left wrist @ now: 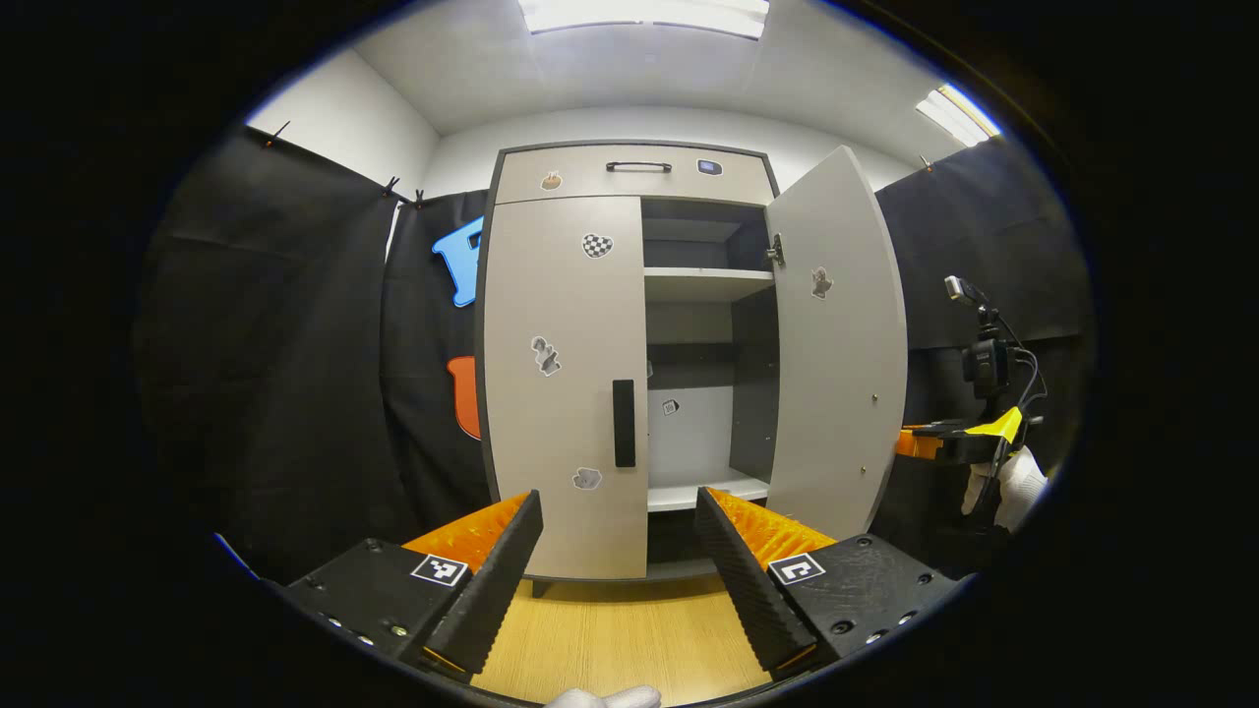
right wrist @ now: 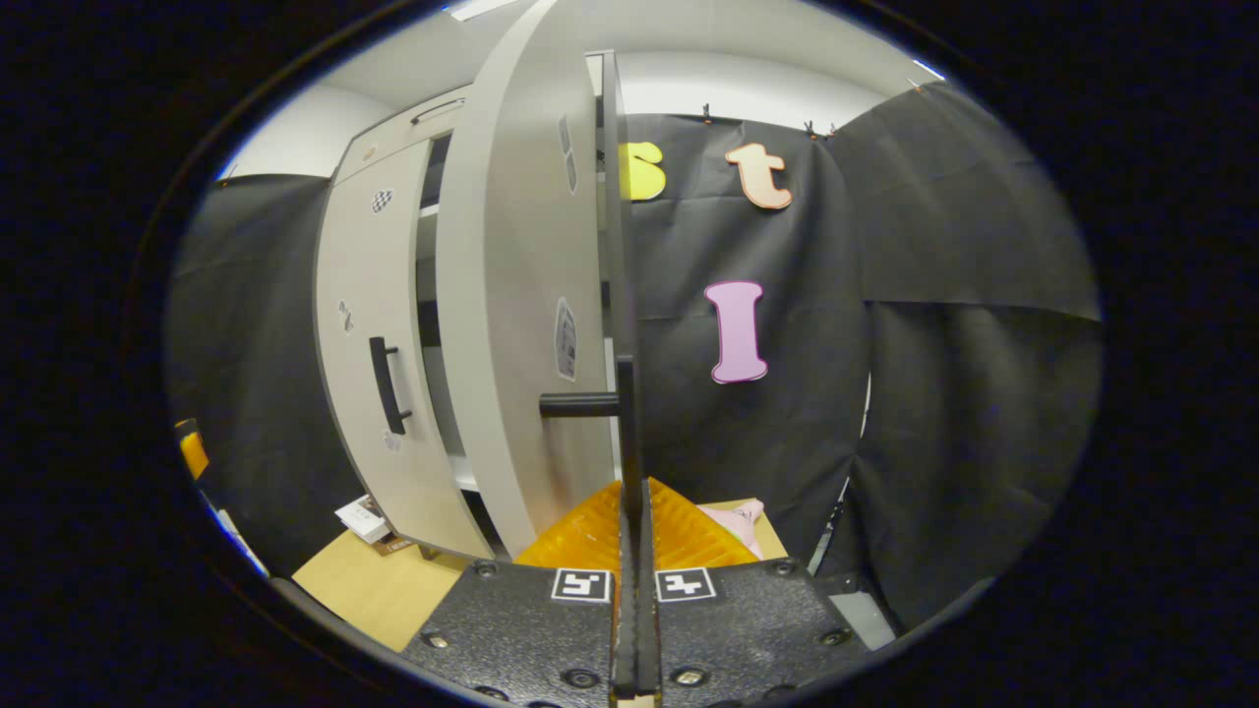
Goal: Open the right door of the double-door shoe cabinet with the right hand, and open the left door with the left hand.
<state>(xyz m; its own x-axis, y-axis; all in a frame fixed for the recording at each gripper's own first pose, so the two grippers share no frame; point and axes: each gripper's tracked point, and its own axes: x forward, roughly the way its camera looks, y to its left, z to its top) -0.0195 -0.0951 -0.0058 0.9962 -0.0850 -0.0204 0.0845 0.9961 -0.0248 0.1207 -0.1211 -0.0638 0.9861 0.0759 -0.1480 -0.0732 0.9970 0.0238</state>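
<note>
The right gripper (right wrist: 630, 511) has its two fingers pressed together on the bar handle (right wrist: 627, 433) of the right door (right wrist: 521, 295), which shows edge-on between them in the right gripper view. The short post of that handle juts out to the left, just above the fingers. The right door stands swung well out from the cabinet (right wrist: 384, 147). Past it, the left door (right wrist: 359, 324) is flat against the cabinet front, its own dark handle (right wrist: 389, 385) upright near the inner edge.

The left gripper (left wrist: 620, 551) hangs in front of the cabinet (left wrist: 634, 172) with its jaws spread wide and nothing between them. It is apart from the left door (left wrist: 561, 383), which is closed; the door's handle (left wrist: 624, 423) sits above the gap between the fingers, untouched. Small stickers dot the door.

In the left gripper view the right door (left wrist: 836, 344) is open at an angle, baring the shelves (left wrist: 706, 283) inside. A drawer (left wrist: 634, 175) with a dark pull runs across the top. At the right edge, beside the open door, the right gripper (left wrist: 949, 442) shows farther off, held by a gloved hand (left wrist: 1013, 482).

The cabinet stands on a wooden floor (left wrist: 620, 629). Black cloth (left wrist: 295, 344) lines the booth on both sides.
</note>
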